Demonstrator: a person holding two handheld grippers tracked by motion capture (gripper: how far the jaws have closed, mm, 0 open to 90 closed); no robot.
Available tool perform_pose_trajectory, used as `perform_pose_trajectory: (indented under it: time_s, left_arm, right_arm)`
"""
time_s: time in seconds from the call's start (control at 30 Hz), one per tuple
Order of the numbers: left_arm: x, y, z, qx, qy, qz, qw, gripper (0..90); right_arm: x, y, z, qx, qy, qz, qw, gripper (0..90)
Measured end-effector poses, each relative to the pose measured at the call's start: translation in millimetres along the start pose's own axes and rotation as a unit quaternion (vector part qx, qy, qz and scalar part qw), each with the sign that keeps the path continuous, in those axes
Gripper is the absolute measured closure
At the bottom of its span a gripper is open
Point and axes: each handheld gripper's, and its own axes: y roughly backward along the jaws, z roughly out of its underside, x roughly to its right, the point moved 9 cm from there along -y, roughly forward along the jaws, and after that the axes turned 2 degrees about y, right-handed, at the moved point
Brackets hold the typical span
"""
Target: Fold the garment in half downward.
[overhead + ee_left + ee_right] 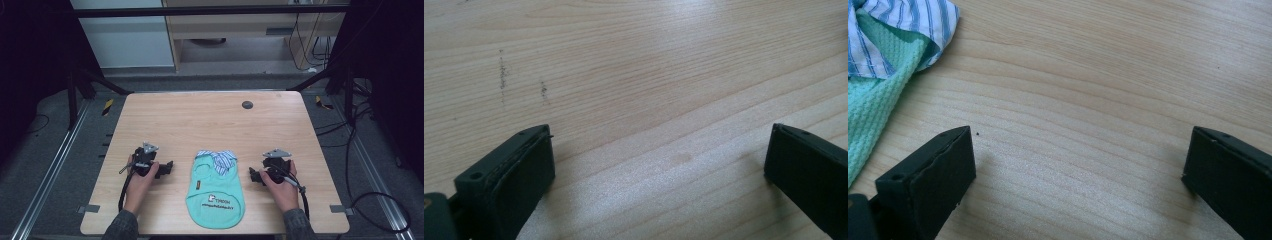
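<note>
My left gripper (659,165) has its jaws spread wide with nothing but bare wood grain between them, resting low over the tabletop (649,60). Same story on my right gripper (1078,170): jaws fully apart, nothing between them, and just off its left jaw I can see the edge of the garment, mint waffle knit with a blue-striped collar (908,25) folded over it.

From the high view, the small mint green pet shirt (216,187) lies flat at the near middle of the tabletop, collar end pointing away from me, printed hem toward the near edge. My left gripper (161,169) sits just beside it on one side, my right gripper (256,175) just beside it on the other, neither touching the cloth.

I'd judge nothing has been gripped yet, so the job is a clean first pinch. I want each jaw pair to slide in low at the shirt's side edges, catching both layers of fabric rather than skimming the top one, and to close evenly so the cloth doesn't bunch.

Room is generous: the far half of the tabletop is open save a small dark round grommet (247,104) well away. The hem lies near the front edge, so I'd work away from it.
</note>
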Motion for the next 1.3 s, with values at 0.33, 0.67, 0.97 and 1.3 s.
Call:
perform_pose_trajectory:
  time_s: [0.33, 0.67, 0.97, 1.3]
  left_arm:
    - [3.4, 1.9, 2.0, 0.0, -0.008, 0.009, 0.9999, 0.0]
    - [6.5, 2.6, 2.5, 0.001, -0.015, 0.014, 0.9998, 0.0]
    - [10.4, 6.5, -0.2, -0.004, -0.039, 0.013, 0.9992, 4.8]
    - [44.7, 20.0, -41.1, 0.007, -0.098, 0.067, 0.9929, 10.0]
  right_arm:
    - [0.1, 0.3, 0.2, 0.0, 0.002, -0.003, 1.0, 0.6]
    - [0.1, 0.4, 0.4, 0.001, 0.004, -0.002, 1.0, 0.6]
    - [-0.1, 0.9, 0.0, 0.004, 0.007, -0.002, 1.0, 5.4]
    - [-27.7, 12.4, -32.0, 0.004, 0.083, -0.049, 0.9954, 43.5]
